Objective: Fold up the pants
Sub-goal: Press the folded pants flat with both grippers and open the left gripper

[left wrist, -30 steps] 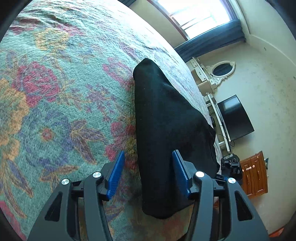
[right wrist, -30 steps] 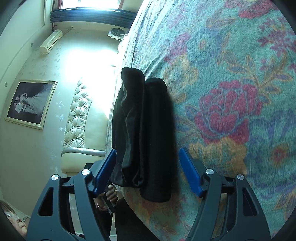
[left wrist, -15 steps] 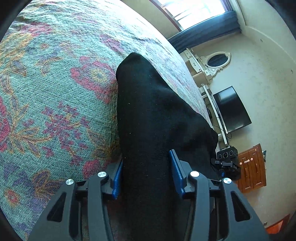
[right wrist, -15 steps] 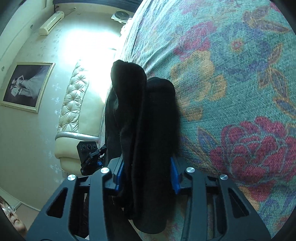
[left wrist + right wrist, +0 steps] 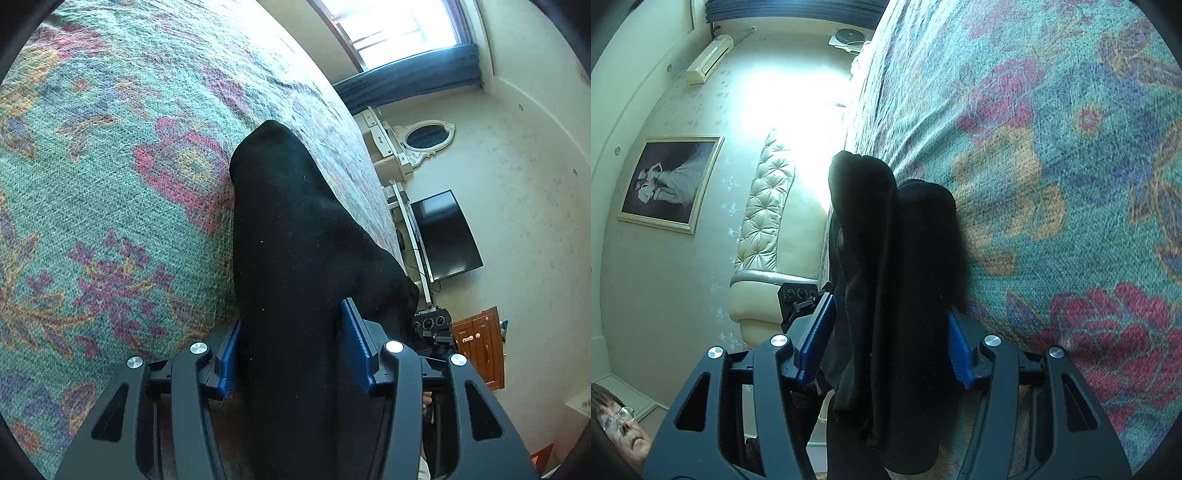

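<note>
Left hand-held gripper (image 5: 291,354) straddles one end of the folded black fabric pants (image 5: 295,240) on the floral bedspread (image 5: 110,184), right hand-held gripper (image 5: 888,339) the other end (image 5: 897,258); both just opened slightly, pads flanking cloth loosely, long axis running straight ahead from each.
</note>
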Demonstrator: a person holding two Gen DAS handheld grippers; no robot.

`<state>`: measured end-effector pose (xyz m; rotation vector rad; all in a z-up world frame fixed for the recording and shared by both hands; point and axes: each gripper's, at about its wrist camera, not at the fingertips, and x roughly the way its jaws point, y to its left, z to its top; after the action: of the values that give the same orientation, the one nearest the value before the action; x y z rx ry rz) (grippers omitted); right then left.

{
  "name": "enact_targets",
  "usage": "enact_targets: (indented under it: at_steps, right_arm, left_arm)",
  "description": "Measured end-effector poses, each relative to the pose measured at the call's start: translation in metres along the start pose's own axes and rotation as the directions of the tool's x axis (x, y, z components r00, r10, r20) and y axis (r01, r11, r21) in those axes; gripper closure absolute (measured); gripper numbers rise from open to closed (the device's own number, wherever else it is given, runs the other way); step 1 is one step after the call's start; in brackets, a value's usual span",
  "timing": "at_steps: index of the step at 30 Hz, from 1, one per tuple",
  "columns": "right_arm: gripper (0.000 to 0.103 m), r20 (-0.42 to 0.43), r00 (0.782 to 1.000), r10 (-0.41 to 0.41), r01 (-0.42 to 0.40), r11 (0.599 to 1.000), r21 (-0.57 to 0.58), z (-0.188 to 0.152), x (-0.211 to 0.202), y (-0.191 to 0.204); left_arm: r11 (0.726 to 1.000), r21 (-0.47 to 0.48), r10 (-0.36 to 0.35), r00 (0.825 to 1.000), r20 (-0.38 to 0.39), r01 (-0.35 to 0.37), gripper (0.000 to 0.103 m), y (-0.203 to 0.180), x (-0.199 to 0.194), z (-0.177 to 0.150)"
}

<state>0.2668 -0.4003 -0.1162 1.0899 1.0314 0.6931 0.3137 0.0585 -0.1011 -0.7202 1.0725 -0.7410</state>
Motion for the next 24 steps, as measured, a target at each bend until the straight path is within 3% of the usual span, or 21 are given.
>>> enact_targets:
  at_steps: [2,3,7,10,14,18,21,24]
  right_arm:
    - [0.073,0.017,1.000,-0.016,0.016,0.999,0.033,-0.001,-0.003,-0.010]
    - [0.077,0.025,1.000,-0.001,-0.001,0.998,0.063,-0.002,-0.007,-0.018]
    - [0.075,0.051,0.999,0.000,-0.002,0.998,0.056,-0.007,-0.011,-0.021]
    - [0.061,0.081,0.997,0.009,-0.014,0.998,0.056,-0.016,-0.018,-0.017]
    - [0.033,0.156,0.984,0.085,-0.100,0.990,0.095,-0.042,-0.043,-0.016]
    - [0.025,0.155,0.980,0.126,-0.147,0.980,0.133,-0.076,-0.053,-0.016]
    - [0.023,0.158,0.983,0.097,-0.114,0.988,0.104,-0.090,-0.050,-0.009]
    - [0.015,0.156,0.983,0.092,-0.108,0.989,0.097,-0.090,-0.045,-0.004]
  left_arm:
    - [0.999,0.020,0.036,0.999,0.005,-0.037,0.054,-0.004,0.003,-0.002]
    - [0.998,0.032,0.056,0.998,0.007,-0.057,0.063,-0.004,0.004,-0.003]
    - [0.997,0.045,0.064,0.998,0.010,-0.064,0.065,-0.005,0.005,-0.007]
    - [0.999,0.019,0.036,0.999,0.016,-0.036,0.060,-0.004,-0.003,-0.012]
    - [1.000,0.011,0.008,0.999,0.047,-0.008,0.031,-0.009,-0.026,-0.034]
    - [0.999,0.034,0.039,0.999,0.035,-0.040,0.028,-0.018,-0.038,-0.066]
    - [0.998,0.048,0.041,0.999,0.032,-0.042,0.023,-0.025,-0.042,-0.087]
    - [0.997,0.058,0.051,0.998,0.024,-0.052,0.018,-0.031,-0.039,-0.096]
